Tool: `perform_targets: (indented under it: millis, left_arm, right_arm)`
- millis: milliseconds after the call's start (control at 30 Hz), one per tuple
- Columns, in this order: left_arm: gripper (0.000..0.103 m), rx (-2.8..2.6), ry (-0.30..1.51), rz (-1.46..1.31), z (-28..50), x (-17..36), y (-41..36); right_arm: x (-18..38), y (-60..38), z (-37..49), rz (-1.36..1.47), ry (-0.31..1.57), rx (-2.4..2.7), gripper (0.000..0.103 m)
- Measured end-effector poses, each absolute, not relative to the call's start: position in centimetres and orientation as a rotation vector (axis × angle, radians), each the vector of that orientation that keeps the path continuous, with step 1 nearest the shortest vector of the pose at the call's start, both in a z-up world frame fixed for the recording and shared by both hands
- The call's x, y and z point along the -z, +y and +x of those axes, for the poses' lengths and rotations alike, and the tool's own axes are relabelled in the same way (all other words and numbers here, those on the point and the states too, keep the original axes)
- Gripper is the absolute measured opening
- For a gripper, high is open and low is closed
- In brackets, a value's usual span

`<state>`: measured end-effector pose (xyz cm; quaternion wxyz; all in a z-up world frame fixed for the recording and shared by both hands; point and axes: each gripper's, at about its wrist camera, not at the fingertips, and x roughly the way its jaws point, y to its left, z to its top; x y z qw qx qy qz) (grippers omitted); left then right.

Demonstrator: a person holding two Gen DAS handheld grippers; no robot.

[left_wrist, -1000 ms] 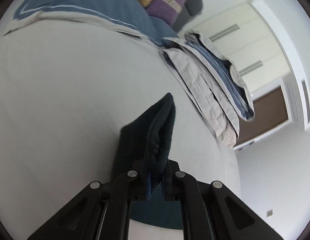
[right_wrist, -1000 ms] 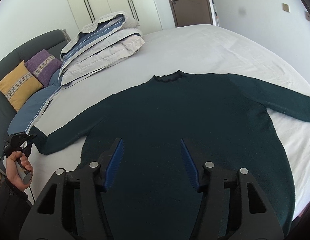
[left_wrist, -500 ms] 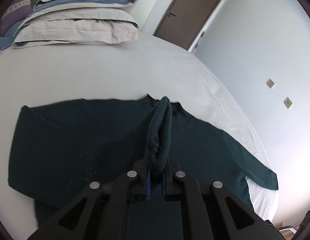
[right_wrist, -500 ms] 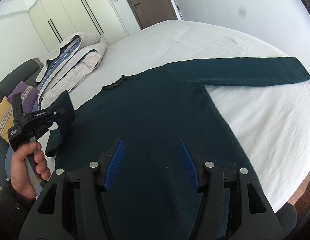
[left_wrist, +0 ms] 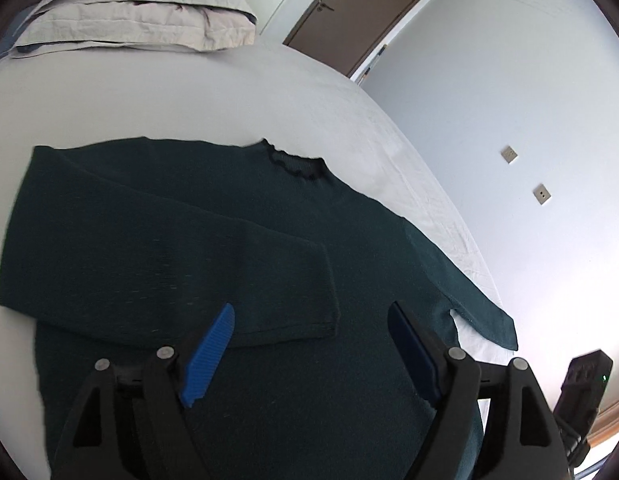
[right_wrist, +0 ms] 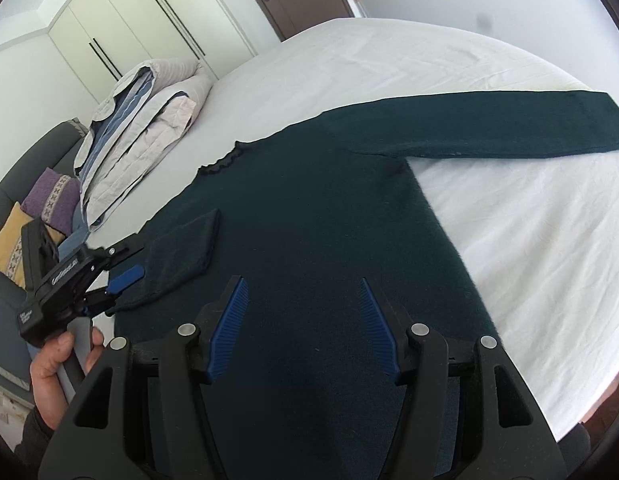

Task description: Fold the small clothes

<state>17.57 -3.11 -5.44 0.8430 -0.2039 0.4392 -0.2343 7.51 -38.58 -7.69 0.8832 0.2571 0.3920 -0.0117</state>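
We see the dark green sweater (left_wrist: 237, 240) spread flat on the white bed (right_wrist: 529, 220). A second ago the left gripper (left_wrist: 309, 344) pinched the cuff of the left sleeve (left_wrist: 213, 272); that sleeve now lies folded across the chest, its cuff just ahead of the jaws. Those jaws are opening and nothing sits between them, so we judge the first sleeve fold done.

The right gripper (right_wrist: 301, 320) hovers over the lower body of the sweater with its jaws spread and empty, much as half a second ago. Far beyond them and to their right, the other sleeve (right_wrist: 489, 128) is stretched out straight on the sheet; we take it as the next part to fold in.

In the right wrist view, the hand (right_wrist: 53, 372) holding the left gripper appears left of the right jaws, at the sweater's edge. A stack of folded bedding (right_wrist: 137, 120) and two cushions (right_wrist: 33, 216) lie well beyond the collar (right_wrist: 221, 162), clear of the garment. Nothing blocks the reach to the straight sleeve.
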Motion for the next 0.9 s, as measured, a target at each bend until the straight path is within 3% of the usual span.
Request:
perform_targets:
  millis: [300, 533, 600, 733, 900]
  left_arm:
    - [0.082, 0.281, 0.843, -0.654, 13.0, 6.1, 12.1]
    - [0.081, 0.203, 0.828, -0.719, 11.3, 7.6, 17.8]
    - [0.081, 0.206, 0.824, -0.721, 11.3, 7.6, 18.2]
    - [0.081, 0.221, 0.821, -0.718, 12.0, 7.5, 17.7]
    - [0.080, 0.235, 0.810, -0.696, 13.6, 6.9, 16.9]
  right_arm:
    - [9.9, -31.9, 21.5, 0.660, 0.999, -0.254, 0.056]
    - [13.5, -27.4, 28.7, 0.547, 1.134, -0.204, 0.055]
    - [14.0, -26.4, 29.4, 0.490, 1.129, -0.188, 0.045]
    - [14.2, -25.9, 29.9, 0.427, 1.129, -0.168, 0.009]
    - [13.3, -27.0, 30.0, 0.380, 1.101, -0.181, 0.006]
